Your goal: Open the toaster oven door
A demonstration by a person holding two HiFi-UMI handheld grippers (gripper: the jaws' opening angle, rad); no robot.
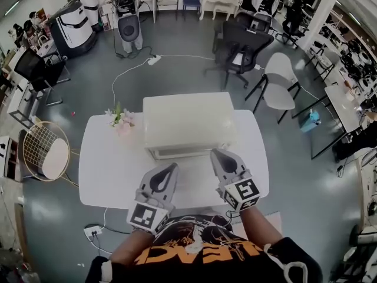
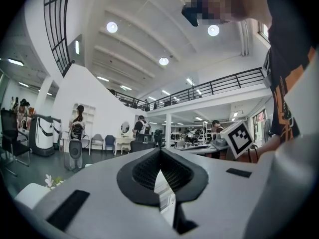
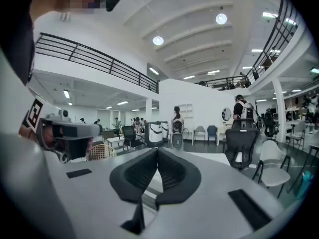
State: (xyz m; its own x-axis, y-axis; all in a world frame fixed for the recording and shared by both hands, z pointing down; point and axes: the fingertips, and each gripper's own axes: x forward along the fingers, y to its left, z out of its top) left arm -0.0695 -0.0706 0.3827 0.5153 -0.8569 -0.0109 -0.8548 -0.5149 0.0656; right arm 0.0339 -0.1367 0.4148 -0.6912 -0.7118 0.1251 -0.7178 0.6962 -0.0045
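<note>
Head view: a white toaster oven (image 1: 187,119), door shut, sits midway along the far edge of the white tabletop (image 1: 112,170), with flowers (image 1: 121,121) just beside its left side. The left tongs (image 1: 172,166) and right tongs (image 1: 217,153) hang over the tabletop's near half. The right pair's tips are close to the oven's front right corner, and whether they touch it cannot be told.

Left gripper view: the left tongs (image 2: 160,152) are clenched, tips together, grasping nothing.

Right gripper view: the right tongs (image 3: 156,151) are likewise clenched and empty, with an office chair (image 3: 241,143) standing beyond the tabletop.
</note>
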